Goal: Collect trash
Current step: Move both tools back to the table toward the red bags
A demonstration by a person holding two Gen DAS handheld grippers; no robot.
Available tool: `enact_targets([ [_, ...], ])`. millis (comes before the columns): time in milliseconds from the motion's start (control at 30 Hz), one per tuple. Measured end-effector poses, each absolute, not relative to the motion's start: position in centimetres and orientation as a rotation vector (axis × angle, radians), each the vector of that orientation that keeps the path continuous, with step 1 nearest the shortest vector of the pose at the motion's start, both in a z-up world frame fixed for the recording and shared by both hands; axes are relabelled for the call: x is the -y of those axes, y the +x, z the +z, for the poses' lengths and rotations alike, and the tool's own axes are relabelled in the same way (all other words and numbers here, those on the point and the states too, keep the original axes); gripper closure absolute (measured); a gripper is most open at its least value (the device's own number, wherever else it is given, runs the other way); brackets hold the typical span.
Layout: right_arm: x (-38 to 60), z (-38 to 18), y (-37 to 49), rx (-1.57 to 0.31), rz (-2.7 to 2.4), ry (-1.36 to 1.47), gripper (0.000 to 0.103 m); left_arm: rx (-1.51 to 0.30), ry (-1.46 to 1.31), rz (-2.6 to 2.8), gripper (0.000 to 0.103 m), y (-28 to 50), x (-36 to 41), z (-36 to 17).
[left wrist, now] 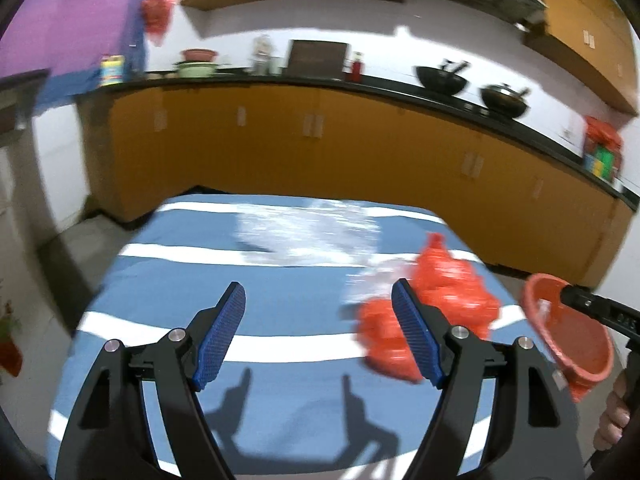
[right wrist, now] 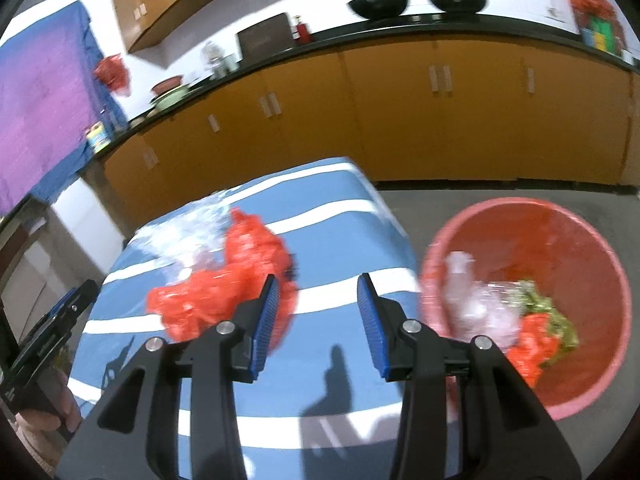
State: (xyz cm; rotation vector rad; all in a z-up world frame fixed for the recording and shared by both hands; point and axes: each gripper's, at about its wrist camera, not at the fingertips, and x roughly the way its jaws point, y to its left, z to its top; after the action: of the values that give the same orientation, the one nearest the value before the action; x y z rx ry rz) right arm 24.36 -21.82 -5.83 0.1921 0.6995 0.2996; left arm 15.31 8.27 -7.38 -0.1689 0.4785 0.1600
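Snagging was the likeliest trouble you faced: the red plastic bag (left wrist: 448, 280) lay crumpled and loose on the striped bench (left wrist: 280, 400), touching the clear plastic sheet (left wrist: 308, 228) behind it, so a pinch on one could have dragged the other along or off the edge. You could also have caught only a thin fold and had it slip out on the way across to the red basin (right wrist: 560, 240), which sat off the bench's right side and already held clear plastic, green scraps and red bits. Your left hand-held gripper (left wrist: 320, 336) hovered over bare cloth, jaws wide apart and empty. Your right hand-held gripper (right wrist: 318, 320) was partly open, empty too, just right of the bag. Both views were blurred, so the bag's edges were hard to place.
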Motion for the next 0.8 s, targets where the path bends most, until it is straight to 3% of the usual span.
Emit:
enact_targets([
  [567, 11.1, -8.3, 26.8, -0.775, 0.380, 0.062, 0.063, -0.476, -0.235, 0.254, 0.027, 13.3, -13.8, -8.2],
  [600, 11.0, -8.4, 26.9, -0.777, 0.374, 0.051, 0.064, -0.477, -0.236, 0.251, 0.027, 13.4, -13.8, -8.3],
  [733, 10.9, -8.8, 27.0, -0.781, 0.371, 0.031, 0.089, -0.487, -0.235, 0.234, 0.027, 13.7, -13.5, -8.7],
  [800, 10.9, -8.7, 26.8, -0.767, 0.373, 0.018, 0.093, -0.493, -0.236, 0.226, 0.027, 13.9, -13.3, -8.8],
])
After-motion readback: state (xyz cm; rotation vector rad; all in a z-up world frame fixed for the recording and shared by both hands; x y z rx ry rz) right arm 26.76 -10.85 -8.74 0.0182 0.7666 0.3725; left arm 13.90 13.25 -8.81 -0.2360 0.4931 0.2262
